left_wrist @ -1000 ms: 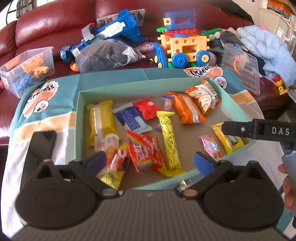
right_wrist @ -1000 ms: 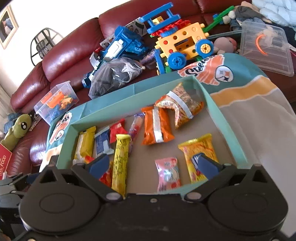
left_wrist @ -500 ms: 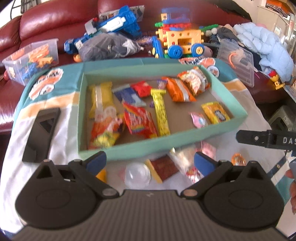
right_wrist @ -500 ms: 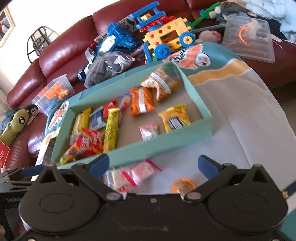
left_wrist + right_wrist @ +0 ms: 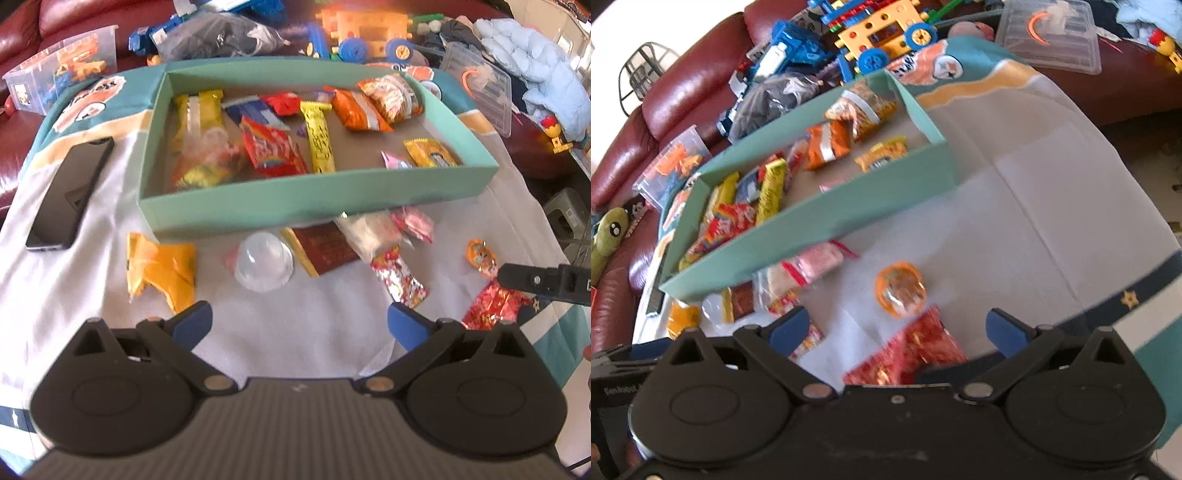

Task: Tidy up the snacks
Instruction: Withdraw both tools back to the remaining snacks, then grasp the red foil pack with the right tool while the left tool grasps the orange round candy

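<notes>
A home living room: a dark red leather sofa (image 5: pixel 679 99) is running along the far side, heaped with plastic building toys (image 5: pixel 886 33), a green plush (image 5: pixel 607 240) lying at its left end, laundry (image 5: pixel 532 66) piling far right.

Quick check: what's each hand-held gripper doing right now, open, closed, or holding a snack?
Left hand-held gripper: open, holding nothing, above the cloth in front of the teal box.
Right hand-held gripper: open, empty, over the red foil packet.

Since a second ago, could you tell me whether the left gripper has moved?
Yes. The left gripper has pulled back from the teal box, toward the person.
</notes>
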Tool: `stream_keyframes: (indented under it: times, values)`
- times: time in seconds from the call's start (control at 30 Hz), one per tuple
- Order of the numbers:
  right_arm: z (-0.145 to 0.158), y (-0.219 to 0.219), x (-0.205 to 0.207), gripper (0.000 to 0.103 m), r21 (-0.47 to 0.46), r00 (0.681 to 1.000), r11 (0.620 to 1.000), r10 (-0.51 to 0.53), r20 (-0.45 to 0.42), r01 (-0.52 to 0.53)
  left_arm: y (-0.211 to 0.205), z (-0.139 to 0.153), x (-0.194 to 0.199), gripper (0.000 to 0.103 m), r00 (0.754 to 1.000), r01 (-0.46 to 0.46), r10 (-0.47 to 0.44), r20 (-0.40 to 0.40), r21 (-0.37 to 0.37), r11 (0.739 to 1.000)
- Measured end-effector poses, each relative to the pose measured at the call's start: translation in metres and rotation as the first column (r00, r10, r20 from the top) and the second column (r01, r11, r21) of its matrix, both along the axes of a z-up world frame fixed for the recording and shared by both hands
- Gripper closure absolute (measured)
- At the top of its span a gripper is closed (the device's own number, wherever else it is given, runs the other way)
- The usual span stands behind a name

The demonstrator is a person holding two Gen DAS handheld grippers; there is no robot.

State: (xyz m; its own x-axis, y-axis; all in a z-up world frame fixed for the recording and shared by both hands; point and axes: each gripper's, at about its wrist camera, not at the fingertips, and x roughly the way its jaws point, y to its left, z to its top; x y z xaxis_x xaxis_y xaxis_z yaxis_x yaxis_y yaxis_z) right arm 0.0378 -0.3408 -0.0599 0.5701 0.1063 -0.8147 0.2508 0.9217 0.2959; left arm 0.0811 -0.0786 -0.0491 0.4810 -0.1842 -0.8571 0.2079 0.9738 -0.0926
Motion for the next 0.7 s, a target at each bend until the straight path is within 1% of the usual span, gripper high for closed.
stream_keyframes:
  times: [0.1,0.17,0.23,0.3,0.37,0.43,0.47,0.5,0.53,0.6,0.7]
  values:
    - [-0.007,-0.006,-0.008,0.0,0.009,0.999,1.0,-0.024,-0.022,0.024,-0.004,-0.003,-0.001,0.0,1.0,0.009,-0.009,-0.01,0.0,1.0]
    - [-0.011,-0.008,-0.013,0.002,0.01,0.999,0.999,-0.032,-0.033,0.033,-0.007,-0.004,-0.001,0.0,1.0,0.018,-0.018,-0.012,0.001,1.0]
    - [-0.015,-0.007,-0.014,0.011,0.016,0.999,1.0,-0.025,-0.041,0.026,-0.011,-0.005,-0.001,0.0,1.0,0.028,-0.028,-0.014,0.005,1.0]
    - [-0.018,-0.005,-0.015,0.015,0.021,0.999,1.0,-0.013,-0.041,0.014,-0.015,-0.006,-0.001,0.0,0.999,0.037,-0.037,-0.017,0.01,0.999]
    - [-0.018,-0.001,-0.015,0.022,0.004,1.0,1.0,0.006,-0.026,-0.006,-0.017,-0.007,-0.001,0.0,0.999,0.042,-0.042,-0.019,0.014,0.999]
    - [-0.017,0.004,-0.013,0.043,-0.015,0.999,1.0,0.027,-0.02,-0.027,-0.018,-0.008,-0.001,0.0,0.999,0.046,-0.045,-0.023,0.018,0.999]
    - [-0.018,0.006,-0.012,0.049,-0.033,0.999,0.999,0.04,-0.016,-0.041,-0.019,-0.008,0.0,0.0,0.999,0.047,-0.046,-0.025,0.019,0.999]
    - [-0.018,0.009,-0.012,0.064,-0.058,0.998,0.997,0.057,-0.013,-0.057,-0.02,-0.009,0.0,0.0,0.998,0.05,-0.049,-0.026,0.02,0.999]
    - [-0.018,0.011,-0.012,0.077,-0.071,0.997,0.995,0.074,-0.013,-0.075,-0.023,-0.009,0.001,0.0,0.998,0.055,-0.054,-0.027,0.021,0.998]
    - [-0.016,0.01,-0.014,0.079,-0.064,0.996,0.994,0.091,0.001,-0.091,-0.029,-0.009,0.001,0.0,0.997,0.072,-0.071,-0.025,0.025,0.997]
    - [-0.013,0.003,-0.019,0.079,-0.089,0.996,0.993,0.084,0.018,-0.082,-0.043,-0.008,0.002,0.0,0.994,0.112,-0.112,-0.019,0.028,0.993]
